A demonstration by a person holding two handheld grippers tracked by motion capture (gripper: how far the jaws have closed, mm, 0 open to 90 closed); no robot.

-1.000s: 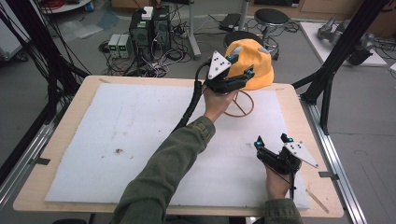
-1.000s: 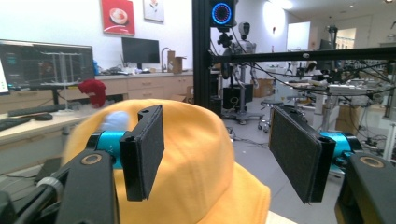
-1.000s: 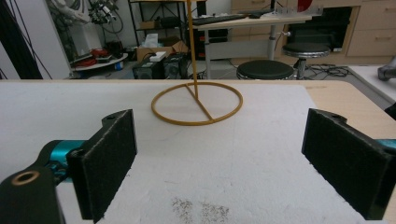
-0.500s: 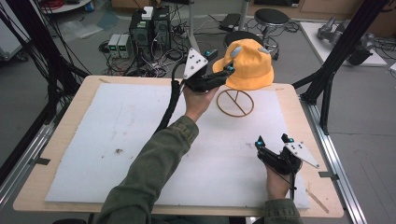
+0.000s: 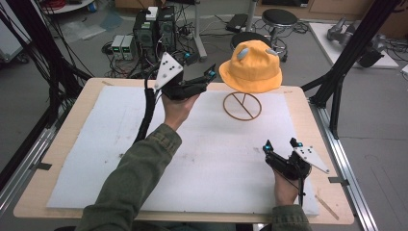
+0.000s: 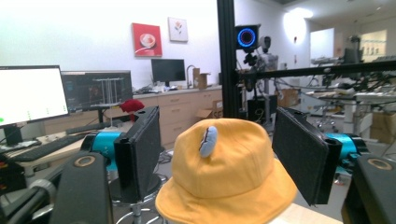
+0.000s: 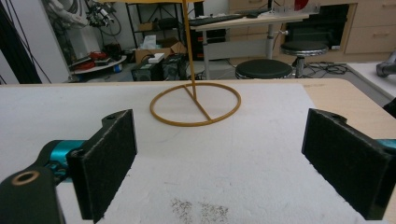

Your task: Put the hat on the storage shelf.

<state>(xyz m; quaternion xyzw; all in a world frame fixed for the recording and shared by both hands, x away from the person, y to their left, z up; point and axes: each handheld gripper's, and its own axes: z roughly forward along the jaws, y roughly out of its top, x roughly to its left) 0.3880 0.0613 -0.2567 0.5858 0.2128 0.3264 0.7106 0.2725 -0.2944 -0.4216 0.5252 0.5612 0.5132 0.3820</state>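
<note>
An orange bucket hat (image 5: 252, 66) with two small grey ears sits on top of a thin gold stand whose ring base (image 5: 242, 106) rests on the white mat. My left gripper (image 5: 210, 76) is raised just left of the hat, open, its jaws apart from the brim. In the left gripper view the hat (image 6: 229, 177) lies ahead between the open jaws, with nothing gripped. My right gripper (image 5: 281, 144) rests low on the mat at the front right, open and empty. The stand's ring base (image 7: 195, 103) and its upright rod lie ahead in the right gripper view.
The white foam mat (image 5: 96, 144) covers most of the wooden table (image 5: 67, 120). Black frame posts (image 5: 337, 82) stand at the table's right and left sides. Computers, cables and stools (image 5: 280, 18) crowd the floor behind the far edge.
My left gripper has let go of the hat and drawn back to the left. The hat now sits on the stand by itself. The right gripper has not moved.
</note>
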